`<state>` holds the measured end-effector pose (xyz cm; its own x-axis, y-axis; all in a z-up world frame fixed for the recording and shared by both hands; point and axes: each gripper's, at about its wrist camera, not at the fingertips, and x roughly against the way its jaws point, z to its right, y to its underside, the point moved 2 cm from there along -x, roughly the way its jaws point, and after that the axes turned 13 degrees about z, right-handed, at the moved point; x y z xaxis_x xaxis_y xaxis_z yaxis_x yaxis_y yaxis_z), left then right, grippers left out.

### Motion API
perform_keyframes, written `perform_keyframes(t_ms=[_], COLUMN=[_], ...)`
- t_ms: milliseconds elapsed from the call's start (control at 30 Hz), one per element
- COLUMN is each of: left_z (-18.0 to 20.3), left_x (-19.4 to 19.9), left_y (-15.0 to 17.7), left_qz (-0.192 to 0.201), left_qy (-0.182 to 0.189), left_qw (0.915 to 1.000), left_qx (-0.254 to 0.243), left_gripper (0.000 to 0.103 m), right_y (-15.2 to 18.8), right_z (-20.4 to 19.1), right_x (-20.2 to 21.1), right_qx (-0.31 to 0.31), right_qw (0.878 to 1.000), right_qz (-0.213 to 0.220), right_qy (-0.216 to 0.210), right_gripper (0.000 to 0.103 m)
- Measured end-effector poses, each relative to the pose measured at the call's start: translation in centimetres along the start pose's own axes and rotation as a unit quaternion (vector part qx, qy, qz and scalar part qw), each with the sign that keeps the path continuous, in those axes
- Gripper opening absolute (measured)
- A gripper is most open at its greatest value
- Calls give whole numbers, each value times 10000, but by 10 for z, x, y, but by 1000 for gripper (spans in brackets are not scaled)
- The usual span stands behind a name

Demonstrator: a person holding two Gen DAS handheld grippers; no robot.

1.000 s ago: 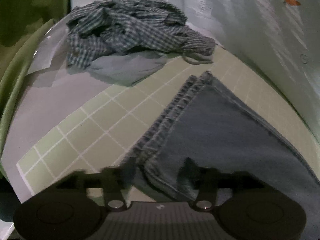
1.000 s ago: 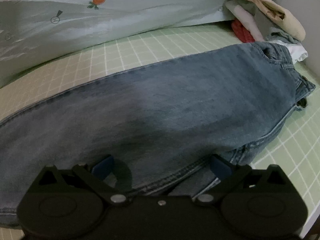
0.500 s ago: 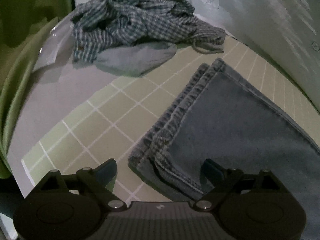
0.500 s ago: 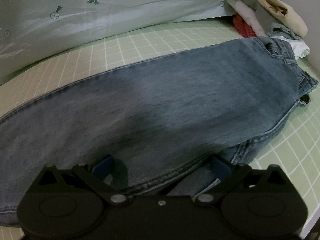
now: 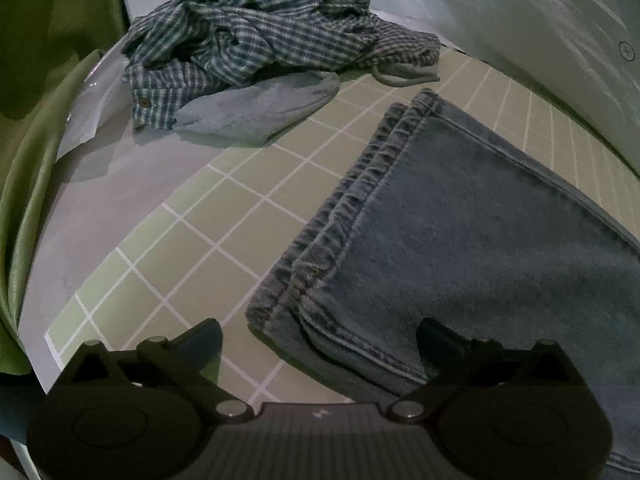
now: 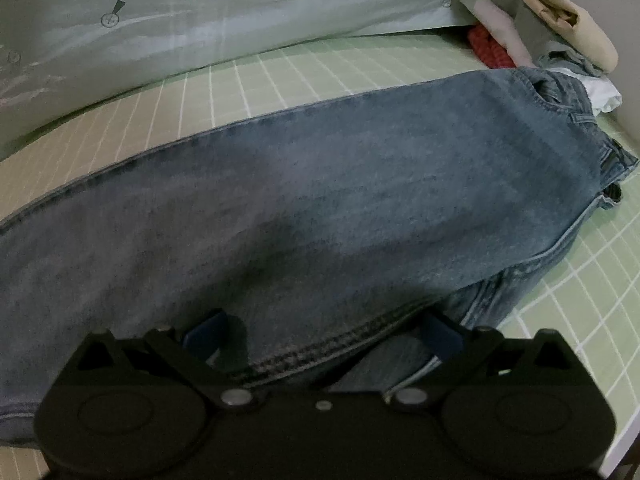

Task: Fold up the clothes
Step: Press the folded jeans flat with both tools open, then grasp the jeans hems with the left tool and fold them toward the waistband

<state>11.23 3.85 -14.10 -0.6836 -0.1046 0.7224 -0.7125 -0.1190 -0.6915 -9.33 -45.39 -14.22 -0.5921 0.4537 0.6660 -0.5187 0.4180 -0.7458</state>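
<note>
Blue jeans [image 6: 340, 208] lie flat, folded lengthwise, on a green grid mat [image 6: 320, 64]. Their stacked leg hems [image 5: 344, 216] show in the left wrist view, their waistband [image 6: 600, 148] at the right of the right wrist view. My left gripper [image 5: 320, 344] is open and hovers just above the near corner of the hems, holding nothing. My right gripper [image 6: 324, 332] is open over the near side seam of the jeans at mid-leg, holding nothing.
A crumpled plaid shirt [image 5: 256, 36] and a light blue garment [image 5: 256, 108] lie beyond the hems. A pale carrot-print quilt [image 6: 200, 28] runs along the far side. A pile of folded clothes [image 6: 532, 20] sits past the waistband. Green fabric [image 5: 36, 152] hangs at left.
My left gripper has opened and let go of the hems, then pulled back a little. My right gripper has stayed open and drifted slightly.
</note>
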Motion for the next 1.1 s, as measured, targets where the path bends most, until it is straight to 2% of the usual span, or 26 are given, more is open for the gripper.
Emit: perform_keyframes(t_ms=[133,200,233,267,300,367,400,533,633,733,867,933,1100], left_z=[0,4,6,9,11,15,16,32,55,92,152,182,235], left_x=[1,5,8,10,11,11,11,29,49,71,104,120,135], left_y=[0,-1,-2,-4,-5,-8,-10,-21,-32,-38,-31,-16,42], left_qz=[40,182,225,257,271,232,191,504,802,1050,1243,1230,726], left_qy=[5,90,152,217,284,482,606,802,1147,1455,1934,2204,2577], left_qw=[10000,9998,9996,9994,9992,9985,9979,9955,9901,9829,9696,9618,9484], left_qx=[20,-18,-34,-48,-36,65,156,100,-50,-411,-832,-1063,-1701], left_gripper=[101,85,70,58,52,26,21,18,17,17,17,17,18], right_y=[0,1,1,0,0,0,0,3,2,1,2,1,-2], right_z=[0,1,0,0,0,-1,-2,-1,8,23,49,64,100], right_x=[0,1,1,1,1,2,3,12,22,29,35,37,41], right_qx=[23,34,40,47,54,79,108,286,368,408,480,482,488], right_qw=[10000,10000,10000,10000,10000,9999,9999,9991,9986,9985,9984,9984,9984], right_qz=[-6,-5,-2,2,5,8,10,65,152,199,190,211,263], right_qy=[-17,-25,-31,-39,-49,-83,-115,-290,-338,-307,-229,-191,-96], right_gripper=[103,103,103,103,103,103,103,103,103,103,103,103,103])
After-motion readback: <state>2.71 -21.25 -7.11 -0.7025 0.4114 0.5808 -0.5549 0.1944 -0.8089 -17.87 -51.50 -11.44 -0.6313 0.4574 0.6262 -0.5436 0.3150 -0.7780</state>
